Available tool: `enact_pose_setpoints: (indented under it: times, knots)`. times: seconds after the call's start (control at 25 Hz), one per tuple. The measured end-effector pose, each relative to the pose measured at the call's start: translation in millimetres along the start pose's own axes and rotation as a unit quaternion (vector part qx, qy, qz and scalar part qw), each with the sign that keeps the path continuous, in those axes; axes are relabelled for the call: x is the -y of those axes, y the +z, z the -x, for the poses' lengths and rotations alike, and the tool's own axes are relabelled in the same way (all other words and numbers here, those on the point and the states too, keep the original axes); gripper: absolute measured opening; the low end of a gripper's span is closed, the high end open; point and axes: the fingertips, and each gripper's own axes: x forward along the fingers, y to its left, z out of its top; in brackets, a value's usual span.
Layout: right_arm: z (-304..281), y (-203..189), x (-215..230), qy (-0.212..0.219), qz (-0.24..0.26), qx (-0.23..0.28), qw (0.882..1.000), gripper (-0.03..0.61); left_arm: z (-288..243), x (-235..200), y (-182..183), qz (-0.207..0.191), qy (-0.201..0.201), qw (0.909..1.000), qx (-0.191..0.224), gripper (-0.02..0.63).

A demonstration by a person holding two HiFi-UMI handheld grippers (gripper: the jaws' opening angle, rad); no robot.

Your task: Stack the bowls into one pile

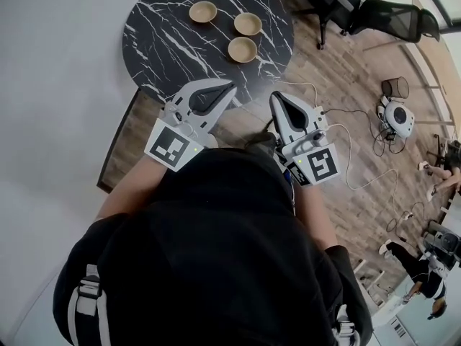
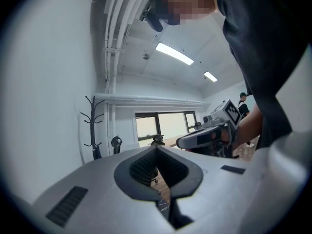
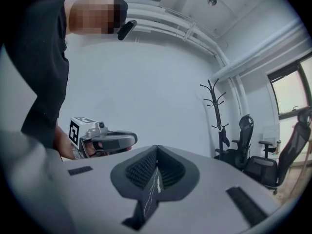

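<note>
Wooden bowls point(image 1: 203, 11) point(image 1: 248, 24) point(image 1: 243, 49), three, separate on one marble table point(image 1: 158, 38); left gripper point(image 1: 230, 86) and right gripper point(image 1: 275, 95) both closed, empty.

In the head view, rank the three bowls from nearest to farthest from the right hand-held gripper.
1. The front bowl, just ahead of the right hand-held gripper.
2. The back right bowl, directly behind the first.
3. The back left bowl, farthest off to the left.

No legible text, brand, number; only black-white square markers point(image 1: 173, 148) on left gripper point(image 1: 230, 86), right gripper point(image 1: 276, 95).
</note>
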Motion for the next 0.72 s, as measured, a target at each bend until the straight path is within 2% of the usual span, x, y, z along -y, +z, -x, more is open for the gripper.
enact_pose_setpoints:
  times: [0.12,0.72]
  knots:
    - [1.8,5.0,32.4,0.012,0.005,0.002,1.0,0.003,-32.1,1.9,6.7,-0.01,0.006,0.9999,-0.002,0.003]
    - [23.7,19.1,194.8,0.102,0.004,-0.008,0.995,0.003,-214.7,13.8,27.6,0.006,0.064,0.9976,-0.025,0.003]
